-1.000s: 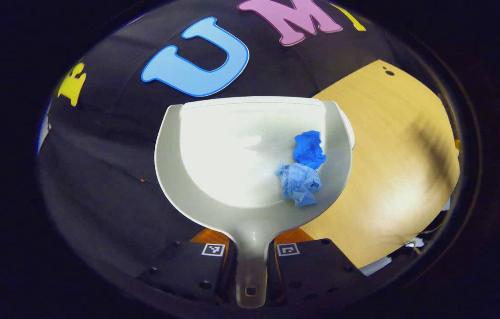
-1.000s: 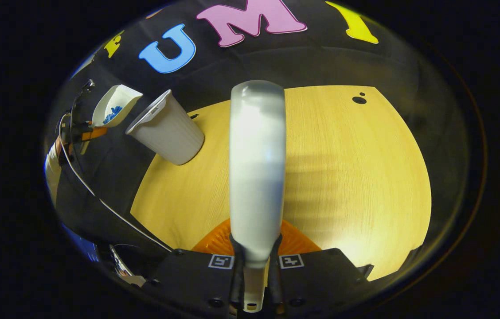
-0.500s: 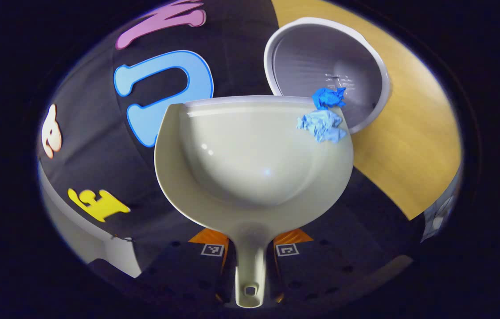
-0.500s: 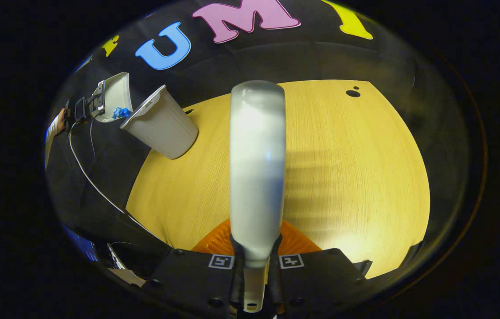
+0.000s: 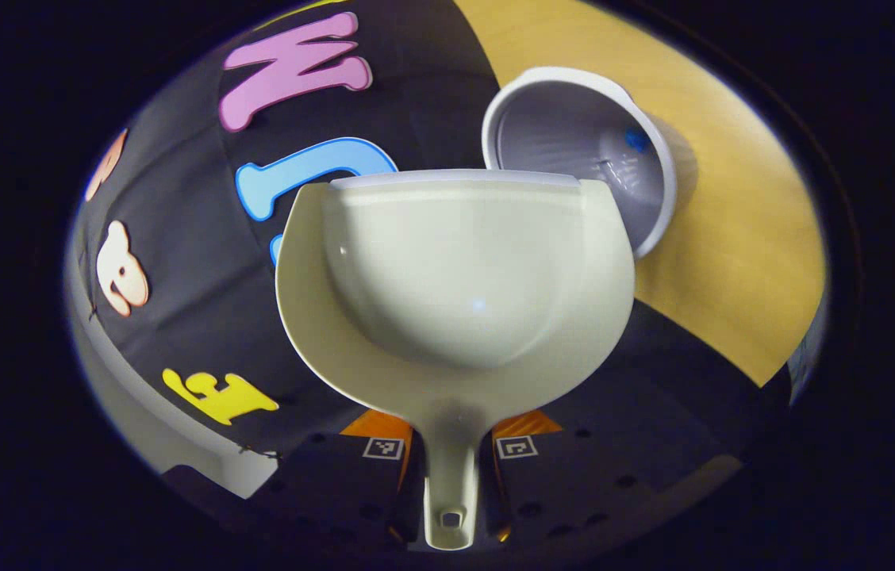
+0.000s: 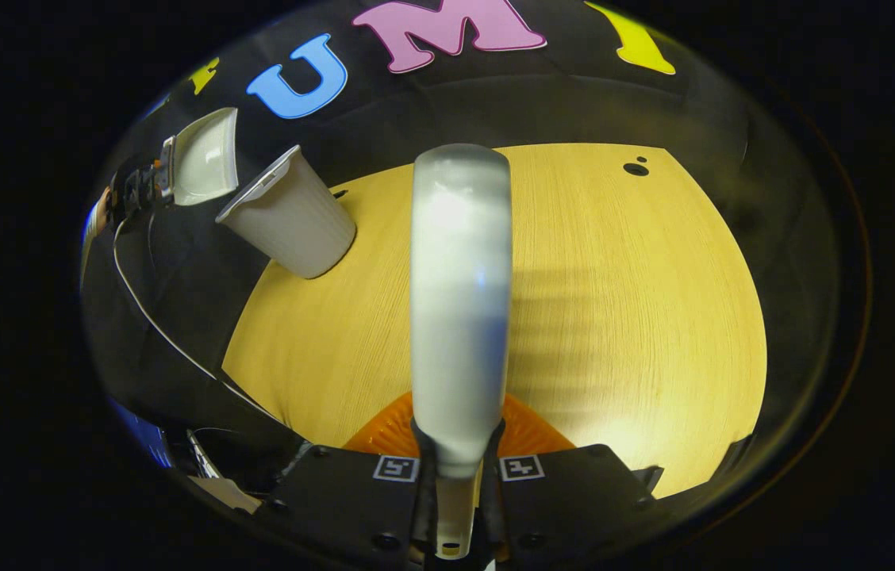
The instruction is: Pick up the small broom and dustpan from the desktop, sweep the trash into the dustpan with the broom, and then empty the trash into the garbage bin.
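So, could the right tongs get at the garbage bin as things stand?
Probably not for a grasp: the right tongs are shut on the broom, which juts out in front. The wooden desktop lies open toward the garbage bin, so only the full grip hinders it.

No legible text or labels.

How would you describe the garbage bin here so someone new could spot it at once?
Start at the yellow wooden desktop and go to its far corner by the black cloth wall. The garbage bin stands there: a white ribbed tapering cup-shaped tub, mouth wider than base. Unlike the shallow dustpan tipped at its rim, it is deep, with a blue scrap inside.
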